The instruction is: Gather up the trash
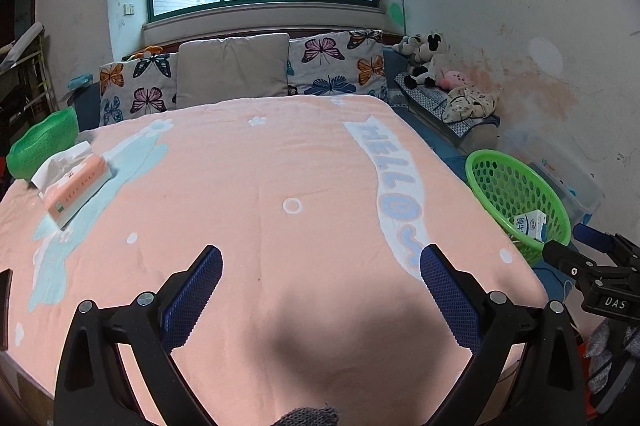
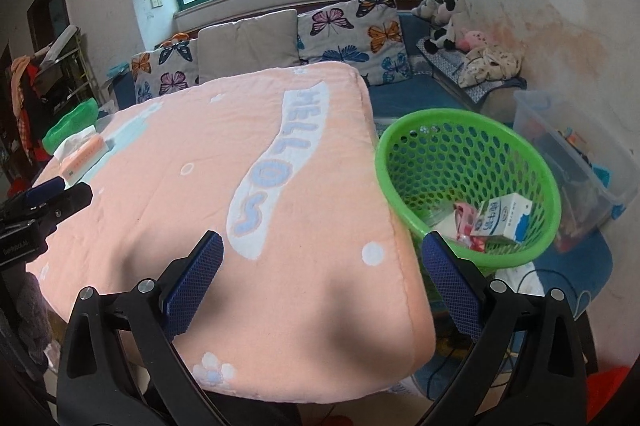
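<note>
A green bowl is seen at the far left edge of the table, with a tissue pack lying just beside it on the pink blanket. The left gripper is held above the blanket, jaws spread wide, nothing between them. The right gripper is likewise held wide apart and empty, over the blanket's right corner. A green basket stands just beside the table's right edge; a milk carton and wrappers are observed inside it.

One green basket, one milk carton, one tissue pack, three cushions, two grippers
</note>
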Demonstrator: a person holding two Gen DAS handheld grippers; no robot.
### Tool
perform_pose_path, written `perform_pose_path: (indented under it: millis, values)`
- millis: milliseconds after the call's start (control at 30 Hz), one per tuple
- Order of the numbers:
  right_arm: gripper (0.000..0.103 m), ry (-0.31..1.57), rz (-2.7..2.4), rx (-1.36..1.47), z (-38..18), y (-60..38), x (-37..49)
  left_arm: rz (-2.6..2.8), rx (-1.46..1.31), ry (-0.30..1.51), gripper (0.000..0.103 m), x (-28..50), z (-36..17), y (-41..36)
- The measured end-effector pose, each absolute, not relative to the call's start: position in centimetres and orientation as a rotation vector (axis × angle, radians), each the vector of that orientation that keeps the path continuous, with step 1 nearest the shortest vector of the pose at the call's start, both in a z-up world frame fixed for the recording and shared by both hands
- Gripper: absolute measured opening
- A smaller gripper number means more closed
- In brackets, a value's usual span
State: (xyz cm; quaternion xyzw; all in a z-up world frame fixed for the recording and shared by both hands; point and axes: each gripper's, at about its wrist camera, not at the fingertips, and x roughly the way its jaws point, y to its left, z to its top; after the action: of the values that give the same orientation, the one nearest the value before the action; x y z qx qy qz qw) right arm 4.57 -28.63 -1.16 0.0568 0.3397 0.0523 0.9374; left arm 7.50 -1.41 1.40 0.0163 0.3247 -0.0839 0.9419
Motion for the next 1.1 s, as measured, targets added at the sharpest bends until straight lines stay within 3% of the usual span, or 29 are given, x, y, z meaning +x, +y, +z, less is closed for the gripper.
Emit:
perform_pose_path:
  millis: [1100]
  values:
    - [0.099,0.656,0.076,0.078,-1.4,-28.1,4.3,-0.108,0.036,0.684,0.096,7.8,0.1,-0.9]
